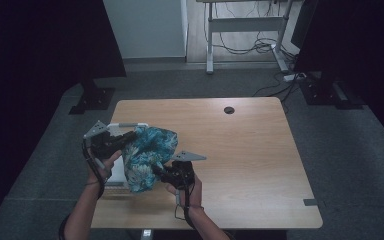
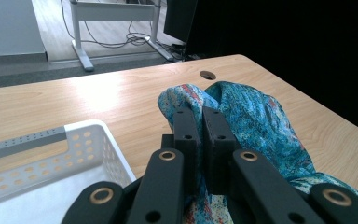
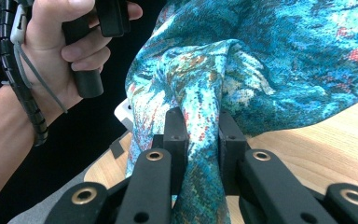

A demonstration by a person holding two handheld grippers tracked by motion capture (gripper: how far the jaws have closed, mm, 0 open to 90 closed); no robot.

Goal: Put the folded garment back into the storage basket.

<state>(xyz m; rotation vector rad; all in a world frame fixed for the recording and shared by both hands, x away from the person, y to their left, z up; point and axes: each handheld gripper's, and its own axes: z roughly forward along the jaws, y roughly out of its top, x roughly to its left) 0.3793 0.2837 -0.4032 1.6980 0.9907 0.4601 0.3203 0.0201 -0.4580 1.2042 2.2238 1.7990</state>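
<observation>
Here, both tongs, left (image 2: 202, 122) and right (image 3: 200, 128), clamped on teal cloth (image 1: 147, 156); white basket (image 2: 51, 154) just beside, on table (image 1: 250, 150).

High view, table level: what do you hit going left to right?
Left gripper → blue patterned cloth held up between both → right gripper → bare wooden table. The white basket sits under the cloth, so its place in the order is unclear.

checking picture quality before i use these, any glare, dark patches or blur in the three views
High view: dim, sides nearly black, cloth and table readable. Left gripper view: bright glare on the tabletop, right side black, sharp. Right gripper view: cloth grainy and soft, left background black, hand well lit.
</observation>
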